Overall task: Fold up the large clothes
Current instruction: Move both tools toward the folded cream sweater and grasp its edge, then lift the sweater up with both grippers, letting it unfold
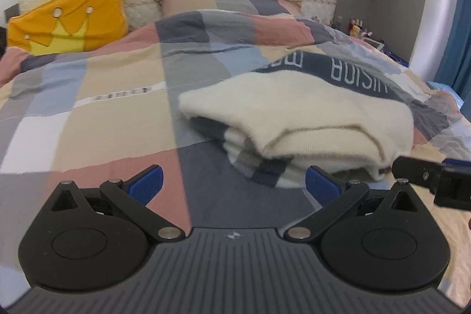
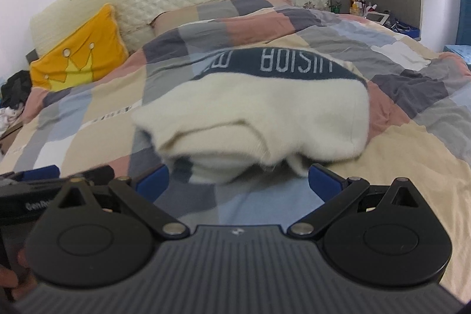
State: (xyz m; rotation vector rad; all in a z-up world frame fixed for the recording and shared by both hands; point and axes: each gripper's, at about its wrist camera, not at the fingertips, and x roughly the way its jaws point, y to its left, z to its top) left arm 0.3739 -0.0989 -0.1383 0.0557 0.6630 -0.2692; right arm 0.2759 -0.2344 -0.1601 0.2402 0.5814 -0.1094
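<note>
Blue-padded, both empty and spread wide, the left gripper (image 1: 234, 184) and right gripper (image 2: 238, 181) face the folded cream sweater (image 2: 259, 114) lying just ahead on the patchwork duvet (image 1: 117, 84), dead centre only in the right view.

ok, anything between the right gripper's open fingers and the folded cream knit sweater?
Nothing: only bare patchwork duvet separates the right gripper from the folded cream knit sweater, seen in the right wrist view.

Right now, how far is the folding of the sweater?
Mostly done: the cream sweater lies as a folded bundle on the checked bedcover. In hand: nothing; left gripper and right gripper are open. Left: perhaps tidying the loose front edge.
</note>
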